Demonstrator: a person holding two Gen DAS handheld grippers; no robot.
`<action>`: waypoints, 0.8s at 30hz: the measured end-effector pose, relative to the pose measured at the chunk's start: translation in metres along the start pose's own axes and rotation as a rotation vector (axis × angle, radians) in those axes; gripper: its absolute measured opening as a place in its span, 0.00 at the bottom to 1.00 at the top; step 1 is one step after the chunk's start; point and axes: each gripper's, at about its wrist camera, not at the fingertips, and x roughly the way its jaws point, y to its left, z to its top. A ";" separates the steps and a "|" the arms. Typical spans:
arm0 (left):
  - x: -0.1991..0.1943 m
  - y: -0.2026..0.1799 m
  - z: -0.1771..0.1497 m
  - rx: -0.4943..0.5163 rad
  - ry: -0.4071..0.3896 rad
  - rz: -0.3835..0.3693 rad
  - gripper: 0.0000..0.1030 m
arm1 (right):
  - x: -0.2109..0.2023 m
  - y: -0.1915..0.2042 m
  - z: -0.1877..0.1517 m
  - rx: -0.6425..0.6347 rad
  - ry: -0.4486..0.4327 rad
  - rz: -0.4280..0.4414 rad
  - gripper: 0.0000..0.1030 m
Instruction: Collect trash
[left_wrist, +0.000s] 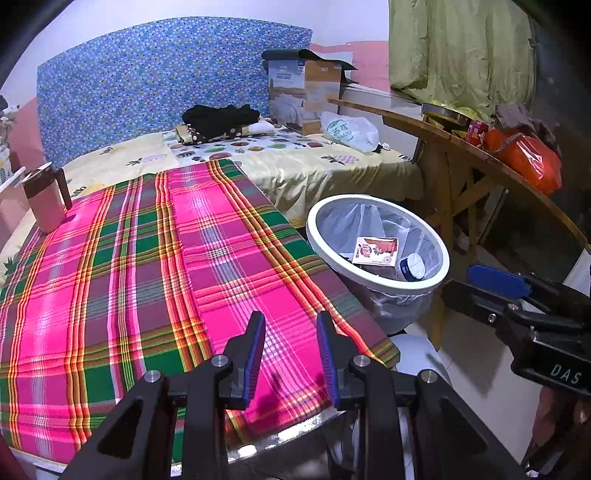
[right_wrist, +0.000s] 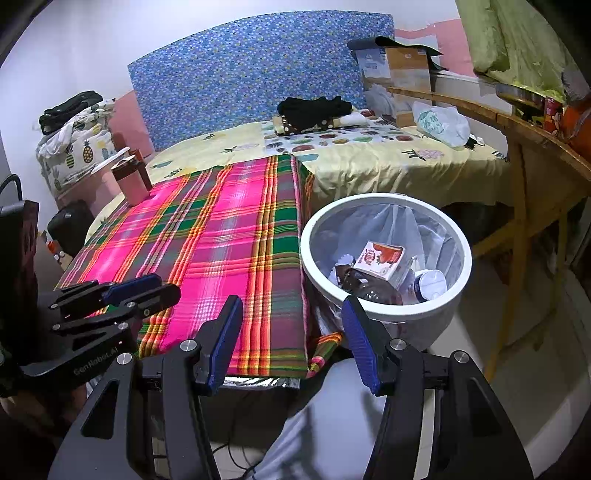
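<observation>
Two grippers, both released and empty: left gripper over the plaid desk, right gripper near the bin. Carton already binned; next, scan desk slowly before reaching.

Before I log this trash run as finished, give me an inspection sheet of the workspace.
Surface: plaid cloth shows no trash.
Job's things: white bin, lined, holds a carton, a small container and dark wrappers.
Clutter: pink jug on the cloth's far corner.
Grippers: left gripper and right gripper both open, holding nothing.
Cables: dark cable on the floor.
Surroundings: bed with clothes and a plastic bag; wooden table with bags.
</observation>
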 end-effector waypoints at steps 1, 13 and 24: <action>-0.001 0.000 -0.001 -0.001 -0.001 0.000 0.28 | 0.000 0.000 0.000 -0.001 -0.002 0.001 0.55; -0.008 -0.001 -0.001 -0.008 -0.010 0.006 0.28 | -0.002 0.007 -0.002 -0.010 -0.009 0.006 0.55; -0.011 0.001 0.000 -0.015 -0.013 0.011 0.28 | -0.003 0.009 -0.003 -0.014 -0.009 0.008 0.55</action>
